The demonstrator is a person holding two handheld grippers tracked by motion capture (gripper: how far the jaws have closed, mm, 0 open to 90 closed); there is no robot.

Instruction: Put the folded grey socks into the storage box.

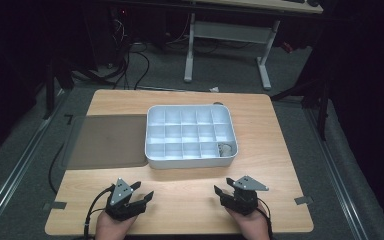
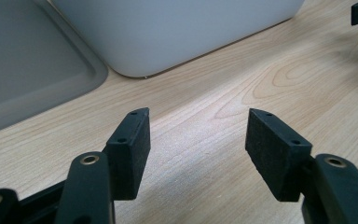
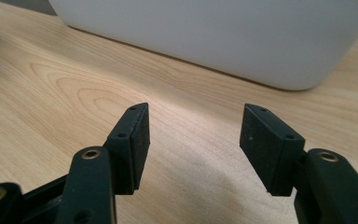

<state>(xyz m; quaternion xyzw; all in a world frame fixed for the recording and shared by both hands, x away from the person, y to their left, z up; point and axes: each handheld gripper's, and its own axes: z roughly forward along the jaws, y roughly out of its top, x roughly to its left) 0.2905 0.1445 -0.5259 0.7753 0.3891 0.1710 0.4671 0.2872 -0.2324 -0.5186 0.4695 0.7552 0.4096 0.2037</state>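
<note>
At the bottom of the high view the person's two hands rest on the wooden table point(image 1: 180, 195), each holding a gripper. The left gripper point(image 1: 142, 192) sits at lower left, its jaws spread wide with nothing between them, and the left gripper view confirms it: only bare wood shows between the black pads point(image 2: 133, 144). The right gripper point(image 1: 223, 192) sits at lower right, jaws equally wide apart and holding nothing (its own view shows wood grain in the gap). Just beyond both, in the middle of the frame, stands the white compartment tray point(image 1: 152, 145), well apart from either gripper; a small greyish object point(image 1: 225, 148), too small to identify, lies in its lower right compartment. Touching the tray's left side lies a flat grey lid point(image 1: 105, 140). Farther off, at the top, a white desk frame point(image 1: 265, 65) stands on the dark floor.
</note>
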